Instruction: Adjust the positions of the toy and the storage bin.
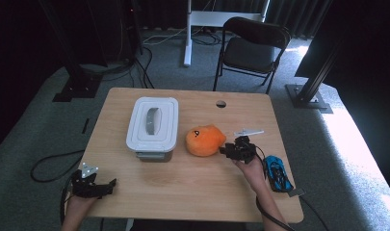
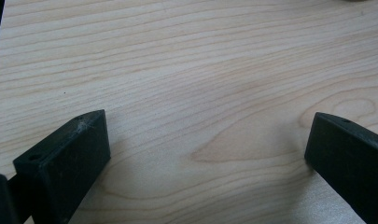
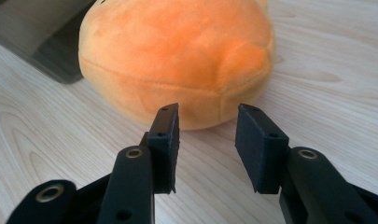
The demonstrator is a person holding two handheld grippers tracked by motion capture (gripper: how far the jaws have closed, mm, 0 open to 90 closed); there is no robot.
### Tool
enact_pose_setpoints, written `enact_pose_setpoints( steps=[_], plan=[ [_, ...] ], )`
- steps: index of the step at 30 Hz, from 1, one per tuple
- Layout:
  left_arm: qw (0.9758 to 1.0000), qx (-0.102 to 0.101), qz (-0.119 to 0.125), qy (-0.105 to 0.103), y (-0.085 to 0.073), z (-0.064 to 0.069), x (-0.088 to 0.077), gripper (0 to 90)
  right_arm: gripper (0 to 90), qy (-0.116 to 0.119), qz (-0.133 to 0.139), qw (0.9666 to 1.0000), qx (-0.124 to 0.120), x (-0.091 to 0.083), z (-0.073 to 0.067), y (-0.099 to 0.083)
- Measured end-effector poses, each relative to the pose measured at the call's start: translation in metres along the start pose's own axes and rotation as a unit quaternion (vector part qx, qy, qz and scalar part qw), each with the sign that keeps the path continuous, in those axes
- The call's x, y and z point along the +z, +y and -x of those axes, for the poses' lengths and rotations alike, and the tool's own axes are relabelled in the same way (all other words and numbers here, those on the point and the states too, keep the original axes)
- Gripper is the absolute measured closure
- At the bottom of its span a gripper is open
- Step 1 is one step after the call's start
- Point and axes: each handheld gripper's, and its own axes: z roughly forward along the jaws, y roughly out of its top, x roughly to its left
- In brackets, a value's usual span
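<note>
Facing the orange plush toy point(image 1: 205, 140) at frame centre, the right claw point(image 1: 225, 150) stands partly open, empty, its tips just short of the toy's right end. The toy's long axis runs left to right; its dark face marks point upward. A white-lidded box point(image 1: 152, 126) sits close left. Bare surface point(image 1: 192, 185) lies below. The left claw point(image 2: 205, 154), lower left near the surface's edge, stands wide and empty.

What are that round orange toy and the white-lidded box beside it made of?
The round orange toy looks like soft plush: fuzzy nap, stitched seams. The white-lidded box seems hard plastic: smooth matte lid, moulded rim, greyish see-through walls.
</note>
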Motion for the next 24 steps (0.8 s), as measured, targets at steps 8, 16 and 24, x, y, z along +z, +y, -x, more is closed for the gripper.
enact_pose_setpoints(
  steps=[8,16,24],
  plan=[
    [1.0,0.0,0.0,0.0,0.0,0.0,0.0,0.5,77.4,0.002,-0.007,0.9998,-0.02,0.016,-0.011,0.001],
    [1.0,0.0,0.0,0.0,0.0,0.0,0.0,0.5,90.0,-0.006,-0.016,0.9987,-0.048,0.02,-0.025,0.006],
    [1.0,0.0,0.0,0.0,0.0,0.0,0.0,0.5,90.0,0.031,-0.016,0.9973,-0.065,0.021,-0.048,0.0]
  ],
)
